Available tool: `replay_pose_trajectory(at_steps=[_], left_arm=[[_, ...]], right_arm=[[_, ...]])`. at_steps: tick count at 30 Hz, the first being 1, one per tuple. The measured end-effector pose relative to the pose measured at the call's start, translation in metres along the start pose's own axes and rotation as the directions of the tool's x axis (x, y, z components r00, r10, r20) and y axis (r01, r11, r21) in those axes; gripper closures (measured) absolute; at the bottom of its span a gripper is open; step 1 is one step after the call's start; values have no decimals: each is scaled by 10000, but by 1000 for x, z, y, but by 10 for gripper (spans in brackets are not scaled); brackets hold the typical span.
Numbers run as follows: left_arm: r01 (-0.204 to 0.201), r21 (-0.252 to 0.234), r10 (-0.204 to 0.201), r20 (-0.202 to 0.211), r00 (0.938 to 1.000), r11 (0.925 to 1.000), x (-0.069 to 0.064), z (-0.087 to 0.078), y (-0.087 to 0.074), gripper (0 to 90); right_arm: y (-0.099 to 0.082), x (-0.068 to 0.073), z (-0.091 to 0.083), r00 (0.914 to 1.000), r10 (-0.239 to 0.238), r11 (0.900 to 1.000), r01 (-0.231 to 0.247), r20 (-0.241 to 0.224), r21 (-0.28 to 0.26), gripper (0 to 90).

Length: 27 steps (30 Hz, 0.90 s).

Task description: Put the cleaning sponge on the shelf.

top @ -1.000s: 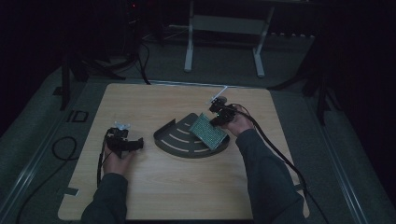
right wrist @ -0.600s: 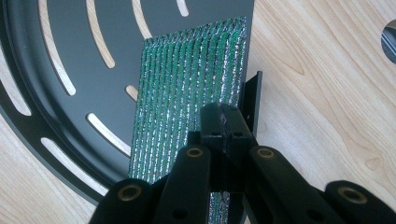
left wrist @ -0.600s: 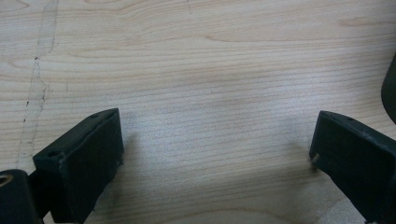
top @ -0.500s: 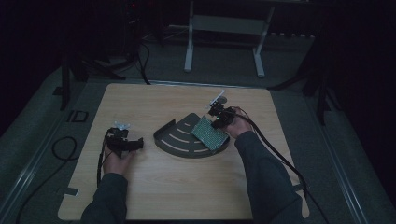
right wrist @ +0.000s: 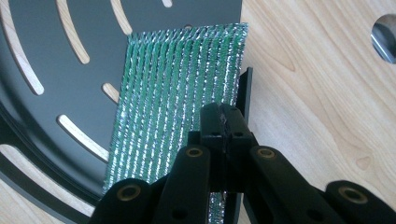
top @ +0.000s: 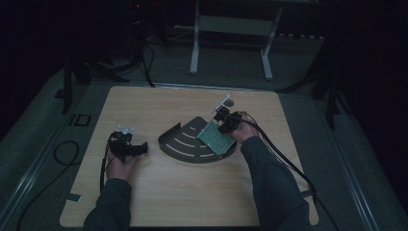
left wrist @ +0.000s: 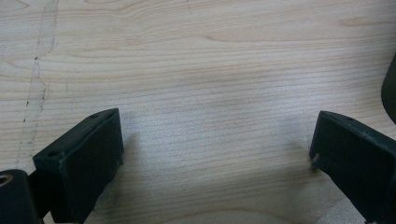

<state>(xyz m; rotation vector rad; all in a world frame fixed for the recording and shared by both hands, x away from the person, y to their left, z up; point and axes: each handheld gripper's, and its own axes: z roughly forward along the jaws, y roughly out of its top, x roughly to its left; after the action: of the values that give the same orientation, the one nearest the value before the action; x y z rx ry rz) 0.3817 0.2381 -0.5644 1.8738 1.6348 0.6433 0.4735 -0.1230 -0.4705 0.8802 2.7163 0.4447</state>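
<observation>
The green ribbed sheet [right wrist: 173, 98], shiny with silver lines running along its ridges, lies on the right part of a dark fan-shaped plate [right wrist: 70, 65] with curved slots through which the wood shows. In the high view the green ribbed sheet [top: 216, 138] sits tilted at the plate's [top: 185, 139] right end, near the middle of the tabletop [top: 192, 192]. In the right gripper view its far edge reaches the plate's straight edge and its near right corner runs under the jaws.

The right gripper [right wrist: 226, 122] has its two black jaws pressed together with no gap, closed on the sheet's right edge, beside a thin upright black wall at the plate's border. In the high view the right gripper [top: 226, 121] sits just past the sheet, held by the person's right hand [top: 243, 132], with its cable trailing back along the sleeve.

At the upper right of the right gripper view a round hole [right wrist: 385, 30] opens in the wood.

Well apart to the left, the left gripper [top: 131, 148] is held by the left hand [top: 120, 163] low over bare wood. In its own view the left gripper [left wrist: 215, 144] has its jaws spread wide, nothing between them but wood grain, with a dark curved edge at the far right.
</observation>
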Motion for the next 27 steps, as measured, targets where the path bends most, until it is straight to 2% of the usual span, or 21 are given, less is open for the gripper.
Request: replay_pose_trajectory(at_steps=[7,14,21,27], left_arm=[[2,0,-2,0,10000,10000,0,0,0,31],[2,1,-2,0,10000,10000,0,0,0,30],[0,1,0,0,10000,10000,0,0,0,31],[0,-2,0,0,10000,10000,0,0,0,31]], right_arm=[[-7,-4,7,10000,64,9999,-64,-16,91,898],[-8,-8,2,10000,77,10000,-77,17,-2,899],[-9,-5,0,10000,63,9999,-63,-27,-151,890],[-14,-4,-4,9998,191,9987,-192,-27,-467,685]])
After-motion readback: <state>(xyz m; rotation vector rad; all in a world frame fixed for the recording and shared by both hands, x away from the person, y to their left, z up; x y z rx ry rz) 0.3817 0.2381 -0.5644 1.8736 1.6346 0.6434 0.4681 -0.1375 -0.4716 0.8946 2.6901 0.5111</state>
